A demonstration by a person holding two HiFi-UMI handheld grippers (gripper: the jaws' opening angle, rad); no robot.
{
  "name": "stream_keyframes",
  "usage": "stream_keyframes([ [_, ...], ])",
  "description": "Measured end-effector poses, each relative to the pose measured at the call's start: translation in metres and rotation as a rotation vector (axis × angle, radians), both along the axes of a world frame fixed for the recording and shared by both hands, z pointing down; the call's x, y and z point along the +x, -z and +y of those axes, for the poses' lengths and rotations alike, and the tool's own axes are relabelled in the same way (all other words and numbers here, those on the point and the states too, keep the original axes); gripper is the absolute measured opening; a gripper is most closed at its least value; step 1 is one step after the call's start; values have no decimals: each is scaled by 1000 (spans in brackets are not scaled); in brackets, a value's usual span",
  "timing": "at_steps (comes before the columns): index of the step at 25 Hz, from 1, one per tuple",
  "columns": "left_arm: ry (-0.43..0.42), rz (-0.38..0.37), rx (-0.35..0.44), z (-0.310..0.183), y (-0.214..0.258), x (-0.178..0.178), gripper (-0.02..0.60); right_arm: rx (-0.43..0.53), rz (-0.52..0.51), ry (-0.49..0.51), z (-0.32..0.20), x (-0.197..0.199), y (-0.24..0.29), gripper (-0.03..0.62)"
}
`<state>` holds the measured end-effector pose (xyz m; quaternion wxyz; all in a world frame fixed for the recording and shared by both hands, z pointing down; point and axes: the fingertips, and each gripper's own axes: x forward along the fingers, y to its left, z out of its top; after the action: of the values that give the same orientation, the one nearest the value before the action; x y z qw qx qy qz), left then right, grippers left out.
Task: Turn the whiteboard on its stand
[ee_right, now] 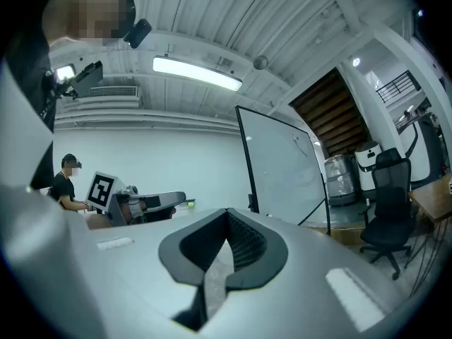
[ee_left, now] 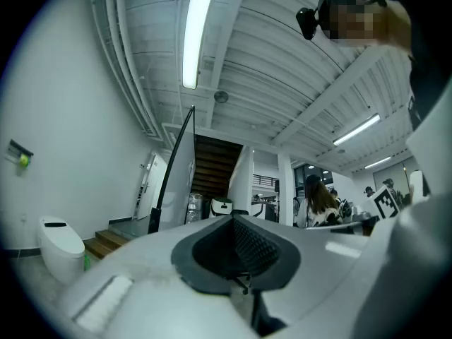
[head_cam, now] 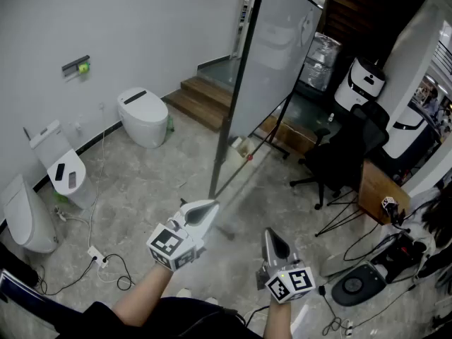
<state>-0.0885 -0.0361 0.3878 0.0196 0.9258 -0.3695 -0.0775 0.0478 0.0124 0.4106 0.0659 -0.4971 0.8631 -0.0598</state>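
The whiteboard [head_cam: 282,48] stands on its stand ahead of me, nearly edge-on in the head view, with its dark side post [head_cam: 236,97] running down to the floor. It also shows far off in the left gripper view as the whiteboard [ee_left: 180,182], and in the right gripper view as the whiteboard [ee_right: 282,168]. My left gripper [head_cam: 210,205] is raised below the foot of the post, shut and holding nothing; from its own camera the left gripper [ee_left: 234,219] is clear of the board. My right gripper [head_cam: 268,233] is lower and to the right, shut and empty, as the right gripper [ee_right: 227,214] also shows.
Three white toilets [head_cam: 141,115] line the left wall. Wooden steps [head_cam: 205,97] lie behind the board. A black office chair [head_cam: 346,154] and a wooden desk [head_cam: 381,186] stand at the right. Cables [head_cam: 106,263] trail on the floor at left. A person [ee_right: 67,182] sits in the background.
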Motion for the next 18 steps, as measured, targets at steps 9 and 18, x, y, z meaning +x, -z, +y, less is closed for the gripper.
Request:
stream_keyframes([
  [9, 2, -3, -11, -9, -4, -8, 0, 16, -52, -2, -5, 0, 3, 9],
  [18, -31, 1, -19, -10, -7, 10, 2, 20, -64, -29, 4, 21, 1, 9],
])
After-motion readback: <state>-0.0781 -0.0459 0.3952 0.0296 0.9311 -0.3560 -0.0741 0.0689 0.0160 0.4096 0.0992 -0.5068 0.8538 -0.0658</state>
